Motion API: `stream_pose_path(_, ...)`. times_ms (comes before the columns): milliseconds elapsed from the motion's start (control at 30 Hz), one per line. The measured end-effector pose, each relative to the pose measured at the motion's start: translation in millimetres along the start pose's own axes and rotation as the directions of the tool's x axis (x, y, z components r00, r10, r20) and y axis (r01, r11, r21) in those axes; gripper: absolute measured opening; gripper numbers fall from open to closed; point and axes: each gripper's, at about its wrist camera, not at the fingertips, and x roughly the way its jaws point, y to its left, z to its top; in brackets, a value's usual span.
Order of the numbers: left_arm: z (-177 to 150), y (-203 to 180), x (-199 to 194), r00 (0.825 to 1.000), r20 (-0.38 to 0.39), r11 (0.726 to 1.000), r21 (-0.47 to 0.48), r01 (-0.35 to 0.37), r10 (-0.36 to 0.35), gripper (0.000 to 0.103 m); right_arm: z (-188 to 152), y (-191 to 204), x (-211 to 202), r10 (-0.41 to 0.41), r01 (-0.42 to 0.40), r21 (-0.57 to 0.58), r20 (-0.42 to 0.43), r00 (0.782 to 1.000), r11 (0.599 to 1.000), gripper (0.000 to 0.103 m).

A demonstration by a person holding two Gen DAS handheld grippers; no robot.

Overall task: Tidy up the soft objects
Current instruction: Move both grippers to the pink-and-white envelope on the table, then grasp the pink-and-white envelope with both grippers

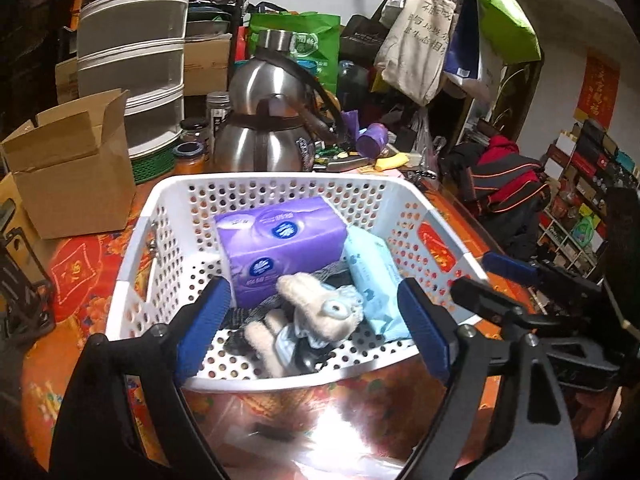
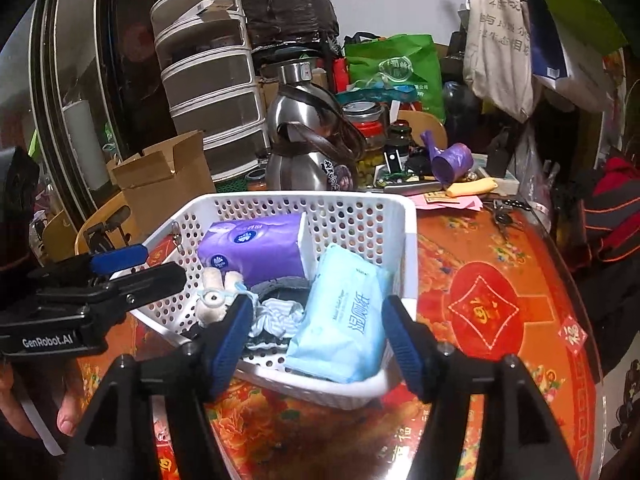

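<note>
A white perforated basket [image 1: 132, 264] [image 2: 406, 248] stands on the red patterned table. In it lie a purple tissue pack [image 1: 280, 240] [image 2: 252, 252], a light blue wet-wipe pack [image 1: 372, 280] [image 2: 340, 320], a cream plush toy [image 1: 320, 312] [image 2: 212, 296] and dark and striped cloth [image 2: 276, 312]. My left gripper [image 1: 312, 328] is open and empty, just over the basket's near rim. My right gripper [image 2: 316, 340] is open and empty at the basket's near corner. Each gripper shows in the other's view, the right one [image 1: 496, 276] and the left one [image 2: 132, 268].
Behind the basket stand a steel kettle [image 1: 264, 128] [image 2: 308, 140], an open cardboard box [image 1: 76, 168] [image 2: 164, 184], a stack of plastic drawers [image 1: 132, 52] [image 2: 208, 84], jars and a purple cup [image 2: 452, 162]. Bags hang at the back right.
</note>
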Motion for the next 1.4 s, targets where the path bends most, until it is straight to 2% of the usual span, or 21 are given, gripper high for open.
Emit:
stream_pose_path(233, -16, 1, -24, 0.999, 0.012, 0.999, -0.005, -0.042, 0.042, 0.084, -9, -1, -16, -0.002, 0.002, 0.015, -0.004, 1.000, 1.000, 0.069)
stream_pose_path(333, -34, -4, -43, 0.997, 0.012, 0.997, 0.010, -0.075, 0.075, 0.084, -21, -2, -32, -0.019, 0.019, 0.026, 0.001, 1.000, 0.999, 0.069)
stream_pose_path(400, -53, -8, -52, 0.996, -0.016, 0.996, 0.016, -0.093, 0.093, 0.084, -35, 0, -43, -0.029, 0.029, 0.019, -0.003, 1.000, 0.999, 0.069)
stream_pose_path(533, -95, -12, -68, 0.994, -0.057, 0.995, 0.015, -0.096, 0.097, 0.084, -80, 0, -71, -0.014, 0.015, 0.035, -0.015, 1.000, 0.999, 0.069)
stream_pose_path(700, -160, -31, -93, 0.994, -0.105, 1.000, -0.015, -0.015, 0.014, 0.084, -155, -10, -113, -0.011, 0.012, 0.092, -0.012, 1.000, 0.996, 0.069)
stream_pose_path(800, -198, -52, -102, 0.993, -0.121, 1.000, -0.009, 0.015, -0.016, 0.084, -201, -17, -132, -0.014, 0.017, 0.136, -0.025, 1.000, 0.991, 0.069)
stream_pose_path(933, -233, -85, -106, 0.992, -0.123, 0.999, 0.027, 0.034, -0.030, 0.084, -237, -17, -142, -0.008, 0.014, 0.154, -0.036, 0.999, 0.988, 0.069)
stream_pose_path(1033, -246, -101, -100, 0.988, -0.139, 0.997, 0.032, 0.070, -0.065, 0.084, -244, -13, -146, 0.020, -0.016, 0.145, -0.026, 0.999, 0.989, 0.069)
stream_pose_path(1167, -257, -113, -91, 0.986, -0.155, 0.997, 0.029, 0.070, -0.064, 0.084, -247, -10, -142, 0.048, -0.044, 0.132, -0.028, 0.998, 0.990, 0.067)
stream_pose_path(1233, -260, -115, -87, 0.984, -0.162, 0.997, 0.025, 0.077, -0.072, 0.084, -248, -8, -139, 0.066, -0.061, 0.125, -0.032, 0.997, 0.990, 0.061)
stream_pose_path(1400, -258, -118, -76, 0.983, -0.165, 0.996, 0.038, 0.085, -0.078, 0.081, -250, -7, -128, 0.074, -0.068, 0.121, -0.046, 0.996, 0.990, 0.061)
